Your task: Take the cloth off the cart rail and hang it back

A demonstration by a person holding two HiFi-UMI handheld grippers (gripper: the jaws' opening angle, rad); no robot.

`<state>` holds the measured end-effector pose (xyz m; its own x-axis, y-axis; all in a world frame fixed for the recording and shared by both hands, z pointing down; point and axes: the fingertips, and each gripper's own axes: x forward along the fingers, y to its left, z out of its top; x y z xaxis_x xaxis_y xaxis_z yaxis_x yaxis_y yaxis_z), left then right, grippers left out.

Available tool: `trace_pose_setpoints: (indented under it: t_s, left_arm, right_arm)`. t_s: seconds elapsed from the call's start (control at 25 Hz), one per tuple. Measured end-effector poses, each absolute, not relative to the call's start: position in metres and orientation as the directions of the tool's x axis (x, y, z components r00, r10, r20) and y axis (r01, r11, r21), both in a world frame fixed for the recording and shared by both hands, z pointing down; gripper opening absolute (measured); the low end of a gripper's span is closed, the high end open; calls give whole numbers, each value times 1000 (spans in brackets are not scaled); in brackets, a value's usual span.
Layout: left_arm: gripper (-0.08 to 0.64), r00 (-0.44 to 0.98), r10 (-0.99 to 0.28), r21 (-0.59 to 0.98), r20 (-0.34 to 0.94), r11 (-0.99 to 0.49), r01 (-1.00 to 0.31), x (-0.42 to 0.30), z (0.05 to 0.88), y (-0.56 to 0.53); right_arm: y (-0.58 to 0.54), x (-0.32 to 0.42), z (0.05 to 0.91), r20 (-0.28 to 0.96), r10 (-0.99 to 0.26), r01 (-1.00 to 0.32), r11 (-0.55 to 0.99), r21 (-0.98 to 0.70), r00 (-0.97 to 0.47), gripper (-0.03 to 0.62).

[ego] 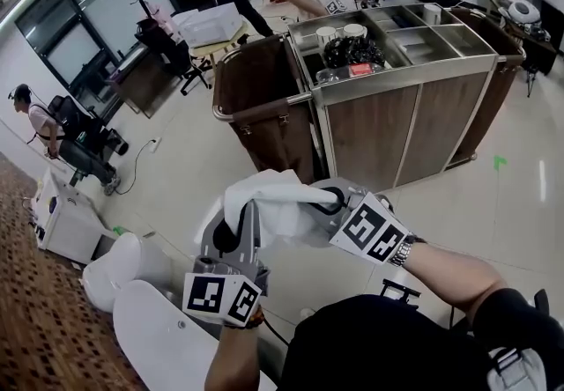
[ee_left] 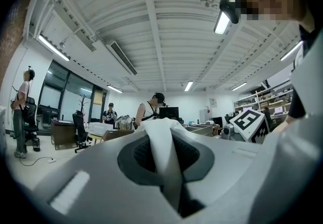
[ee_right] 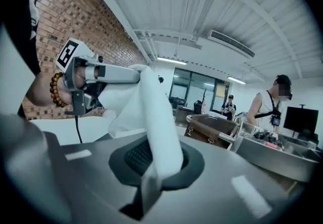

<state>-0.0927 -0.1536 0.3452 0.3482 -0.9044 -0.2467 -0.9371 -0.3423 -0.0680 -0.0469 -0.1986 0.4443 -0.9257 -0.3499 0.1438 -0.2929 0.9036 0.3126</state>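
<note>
A white cloth (ego: 273,204) hangs in the air between my two grippers, in front of the brown housekeeping cart (ego: 397,116). My left gripper (ego: 242,217) points up and is shut on the cloth's left part (ee_left: 162,142). My right gripper (ego: 333,200) points left and is shut on the cloth's other end (ee_right: 154,127). The right gripper view shows my left gripper (ee_right: 128,74) pinching the cloth at its top. The cart's metal rail (ego: 264,107) runs along the cart's left end with nothing on it, well beyond the cloth.
The cart's steel top tray (ego: 458,41) carries cups and dark items. White bins (ego: 123,266) stand on the floor at lower left. Several people (ego: 53,129) stand around desks and chairs (ego: 163,50) behind the cart. A brick wall (ee_right: 91,26) is at the left.
</note>
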Motion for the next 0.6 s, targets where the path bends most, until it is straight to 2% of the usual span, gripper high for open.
trace_pose_setpoints:
  t_s: [0.16,0.36,0.48,0.6]
  left_arm:
    - [53,337,-920,-61,-201,-332,-941,-95,359,-164]
    - [157,343,-929,-12,-139,-345,-938,-101,388,-176]
    - [250,347,-927,18,-144,-353,-936,-108,393,-176]
    - [264,337,-926,22,-173,-345,-938,-119,388,-177]
  right_arm:
    - [-212,-33,433,99,-399,-356,887,295,-912,14]
    - [-231,-17,407,14,-461,-438,853,284,-887,14]
    - [-240,-11,385,-30,-492,-477,826,301,-870,14]
    - [-248,-12,360,-71,-514,-506,797,330,-855,14]
